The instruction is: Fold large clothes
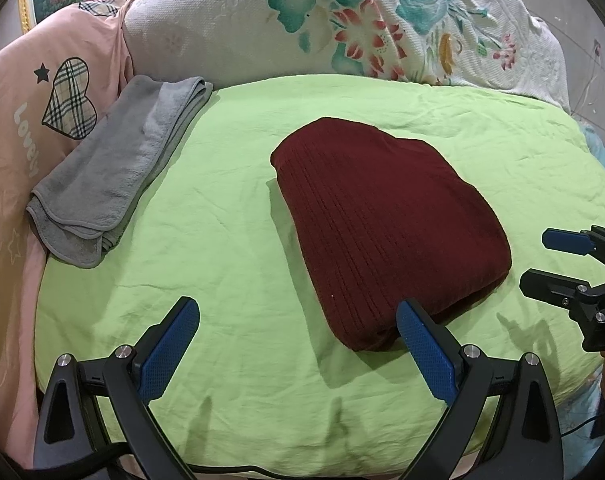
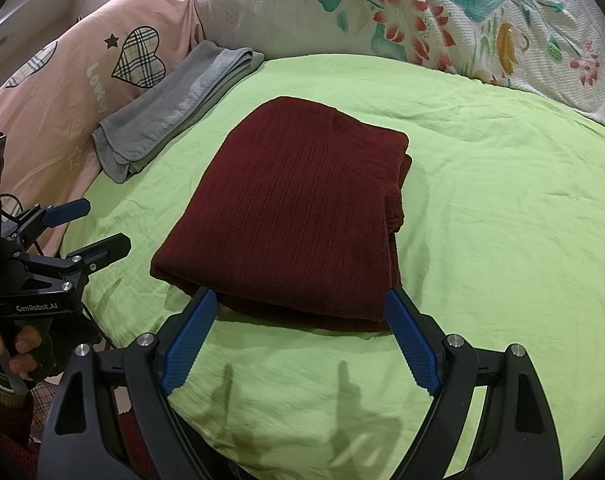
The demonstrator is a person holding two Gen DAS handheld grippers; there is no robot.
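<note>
A dark red ribbed knit garment (image 1: 386, 224) lies folded into a compact stack on the green sheet (image 1: 230, 240); it also shows in the right wrist view (image 2: 294, 216). My left gripper (image 1: 298, 308) is open and empty, just in front of the garment's near left corner. It also shows at the left of the right wrist view (image 2: 98, 226). My right gripper (image 2: 300, 300) is open and empty, its fingertips at the garment's near edge. It shows at the right edge of the left wrist view (image 1: 542, 260).
A folded grey towel (image 1: 114, 172) lies at the sheet's left edge, also in the right wrist view (image 2: 170, 112). A pink quilt with plaid hearts (image 1: 18, 128) is on the left. A white floral blanket (image 1: 342, 20) is piled behind.
</note>
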